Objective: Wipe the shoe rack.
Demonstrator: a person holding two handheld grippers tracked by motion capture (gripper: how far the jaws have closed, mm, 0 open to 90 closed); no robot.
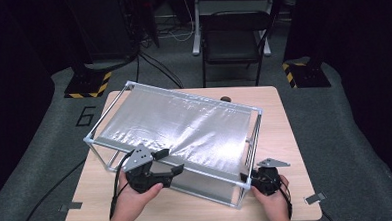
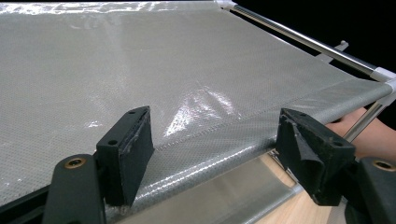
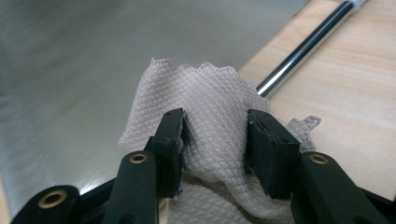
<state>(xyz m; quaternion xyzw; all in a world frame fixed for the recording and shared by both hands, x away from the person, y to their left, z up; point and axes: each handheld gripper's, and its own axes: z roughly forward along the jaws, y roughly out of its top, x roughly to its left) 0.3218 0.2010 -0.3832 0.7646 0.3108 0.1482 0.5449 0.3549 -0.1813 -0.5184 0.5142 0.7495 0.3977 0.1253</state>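
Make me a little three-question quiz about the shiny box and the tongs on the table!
1. True or false: the right tongs pinch a cloth.
2. The left tongs are: A) shut on a cup, B) open at the near edge of the shiny sheet, C) lying on the floor.
3. Fill in: the frame stands on a wooden ____.

Key: 1 true; 2 B; 3 table.
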